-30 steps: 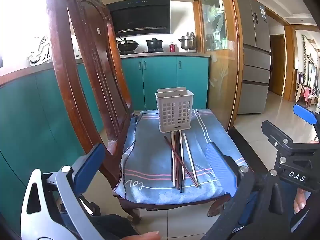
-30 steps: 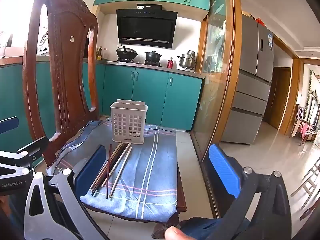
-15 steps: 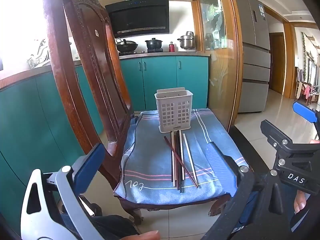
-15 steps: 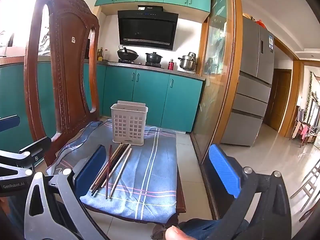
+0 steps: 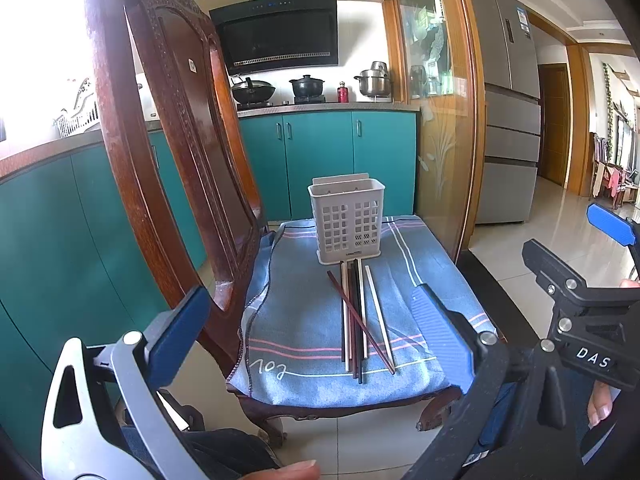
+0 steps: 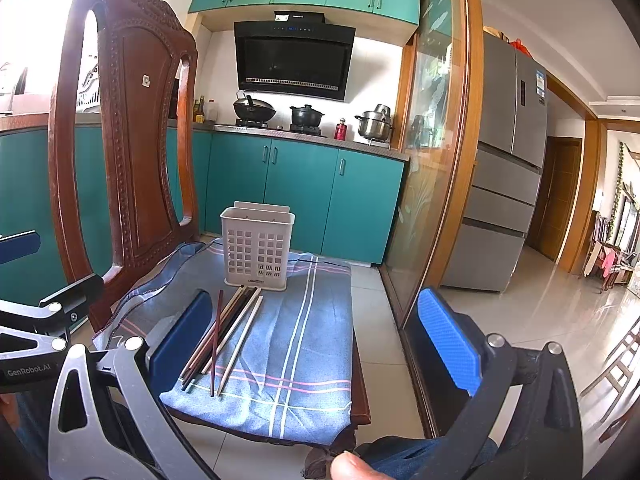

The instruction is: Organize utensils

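The bundle of long, thin wooden and dark chopsticks (image 5: 358, 320) lies on the blue striped cloth (image 5: 304, 320) just before the white perforated plastic holder (image 5: 346, 220), ready for loading, while left gripper (image 5: 304, 332) and right gripper (image 6: 316, 340) hover apart, empty.

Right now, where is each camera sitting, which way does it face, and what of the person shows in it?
Left wrist: on the left gripper, open, looking forward at the chopsticks and white basket on the chair's blue cloth; a thumb shows below, the right gripper at right.
Right wrist: on the right gripper, open, set further right, facing the same chair; a thumb shows.
Shared: chopsticks, basket, cloth, chair back, kitchen.
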Available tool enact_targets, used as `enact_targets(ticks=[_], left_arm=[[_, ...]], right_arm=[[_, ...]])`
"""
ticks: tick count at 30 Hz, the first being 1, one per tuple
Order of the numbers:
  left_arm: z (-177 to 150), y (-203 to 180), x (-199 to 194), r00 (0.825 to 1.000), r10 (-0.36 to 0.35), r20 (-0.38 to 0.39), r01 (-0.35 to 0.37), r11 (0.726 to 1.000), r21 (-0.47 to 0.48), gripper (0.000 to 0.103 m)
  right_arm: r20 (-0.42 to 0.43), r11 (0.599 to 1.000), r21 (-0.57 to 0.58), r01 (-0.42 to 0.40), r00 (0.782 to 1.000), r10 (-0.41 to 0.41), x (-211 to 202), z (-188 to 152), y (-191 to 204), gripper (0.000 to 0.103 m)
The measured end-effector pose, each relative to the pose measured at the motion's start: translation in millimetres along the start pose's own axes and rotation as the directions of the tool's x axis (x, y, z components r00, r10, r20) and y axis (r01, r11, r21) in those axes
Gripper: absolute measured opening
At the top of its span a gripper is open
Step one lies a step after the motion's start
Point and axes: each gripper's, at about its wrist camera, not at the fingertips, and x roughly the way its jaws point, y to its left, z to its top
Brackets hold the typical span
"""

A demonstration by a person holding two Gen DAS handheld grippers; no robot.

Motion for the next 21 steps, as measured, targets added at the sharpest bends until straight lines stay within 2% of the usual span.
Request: enact_targets(ticks=[21], left_arm=[[-3.5,0.4,1.4,1.0,-0.004,-0.003,0.004,1.0,-0.004,0.1]], right_arm=[[0.002,1.0,-0.01,-0.003,1.0,0.003,-1.8,1.0,2.5,0.1]])
